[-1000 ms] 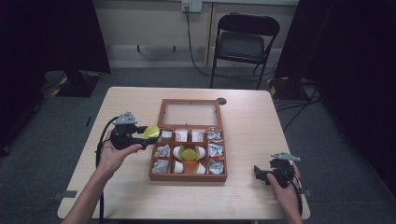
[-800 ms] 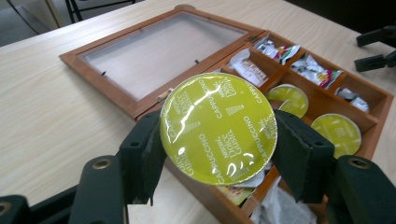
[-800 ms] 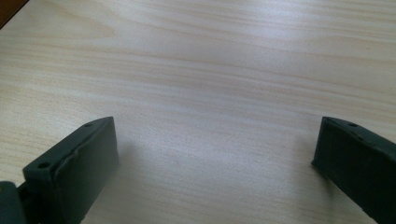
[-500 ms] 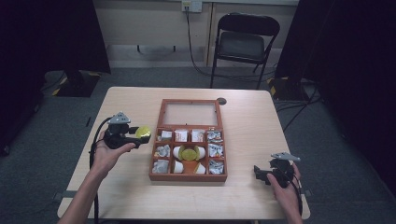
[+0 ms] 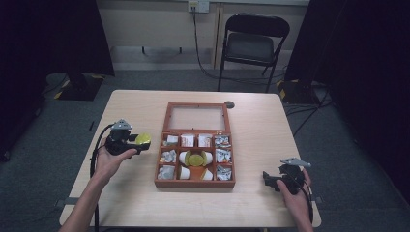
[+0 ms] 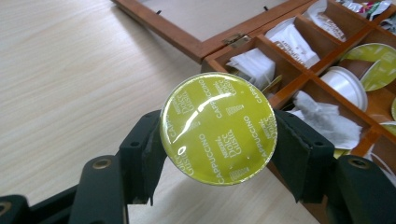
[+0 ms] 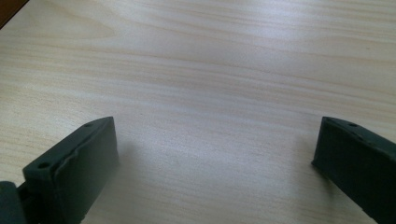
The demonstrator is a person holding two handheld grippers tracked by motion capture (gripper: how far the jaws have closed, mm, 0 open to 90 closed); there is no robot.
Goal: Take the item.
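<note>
My left hand-held gripper (image 6: 217,140) is clamped on a coffee capsule (image 6: 218,128), its two matte black jaws pressing the capsule's sides. The capsule's face is a round, glossy yellow-green foil lid, slightly domed and catching a streak of light, and I can read "NESCAFÉ Dolce Gusto" and "CAPPUCCINO" printed over and over across it in white. From the high view I see that hand-held gripper (image 5: 138,144) and the capsule (image 5: 142,139) held above the desk (image 5: 130,104), just left of the wooden box (image 5: 196,182) and apart from it. The desk is a pale, smooth wood-grain laminate. The box is reddish-brown wood with brass hinges, its lid (image 5: 197,117) laid open flat behind it, a framed pane through which the desk shows. Inside, thin wooden dividers make a grid of compartments: the ones nearest the lid hold white paper sachets (image 6: 254,65) with small print I cannot read, and the middle ones hold white plastic capsules (image 6: 345,84) and another yellow-green foil lid (image 6: 376,63). Crumpled white sachets (image 6: 322,116) fill another compartment. My right hand-held gripper (image 7: 215,154) is wide open, its blunt black jaws spread over bare desk; in the high view it (image 5: 270,179) sits right of the box, near the desk's front edge.
</note>
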